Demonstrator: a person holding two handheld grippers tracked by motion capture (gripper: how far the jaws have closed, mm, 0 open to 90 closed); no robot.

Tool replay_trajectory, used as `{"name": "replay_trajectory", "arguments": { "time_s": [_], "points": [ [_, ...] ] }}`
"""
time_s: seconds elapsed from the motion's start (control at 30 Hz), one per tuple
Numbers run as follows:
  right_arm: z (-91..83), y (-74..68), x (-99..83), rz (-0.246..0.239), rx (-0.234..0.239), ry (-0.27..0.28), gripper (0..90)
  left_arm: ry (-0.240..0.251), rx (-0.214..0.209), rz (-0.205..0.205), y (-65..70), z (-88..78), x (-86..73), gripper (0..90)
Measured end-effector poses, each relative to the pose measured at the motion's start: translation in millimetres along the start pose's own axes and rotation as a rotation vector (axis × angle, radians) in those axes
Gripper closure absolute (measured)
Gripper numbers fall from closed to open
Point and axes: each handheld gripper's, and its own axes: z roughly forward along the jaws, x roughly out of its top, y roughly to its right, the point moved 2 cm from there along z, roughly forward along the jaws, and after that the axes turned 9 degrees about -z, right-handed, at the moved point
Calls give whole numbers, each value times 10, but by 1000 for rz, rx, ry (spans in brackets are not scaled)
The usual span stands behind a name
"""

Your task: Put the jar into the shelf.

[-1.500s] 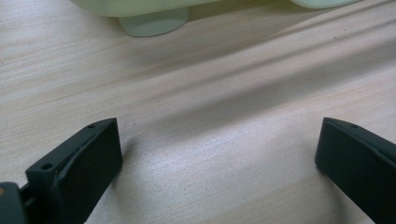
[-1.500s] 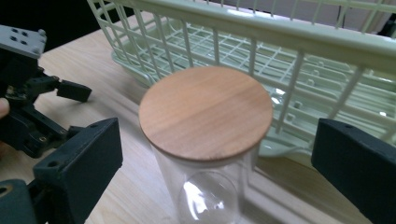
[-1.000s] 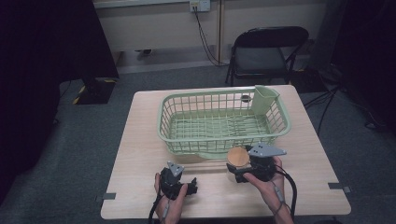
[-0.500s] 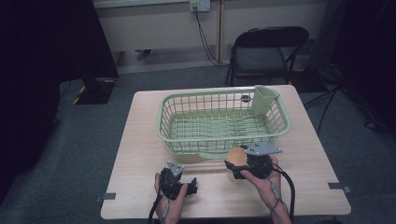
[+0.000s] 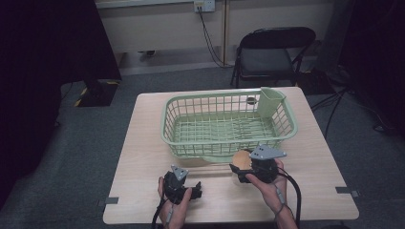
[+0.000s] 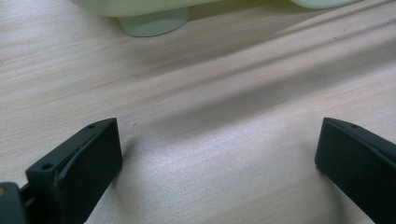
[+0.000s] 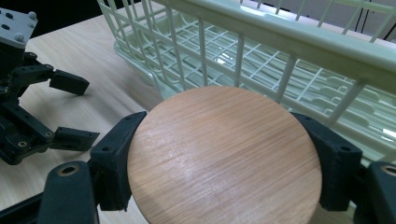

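The left gripper (image 5: 191, 190) rests on the table (image 5: 143, 143) with its jaws spread wide and bare wood between them. The right gripper (image 5: 240, 172) has just closed its jaws and now clamps a round wooden lid (image 7: 224, 156), just in front of the green basket (image 5: 191, 143).

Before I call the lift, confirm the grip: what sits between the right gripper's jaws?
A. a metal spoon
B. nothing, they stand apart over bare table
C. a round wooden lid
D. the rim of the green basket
C: in the right gripper view the right gripper has a black jaw pressed against each side of the round wooden lid, which sits just in front of the green basket.
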Motion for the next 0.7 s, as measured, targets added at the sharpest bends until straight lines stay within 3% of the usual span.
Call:
{"name": "replay_trajectory", "arguments": {
  "time_s": [0.7],
  "points": [
    [-221,18,128,2,-8,82,235,0,0,0,0,0,0,4]
  ]
}}
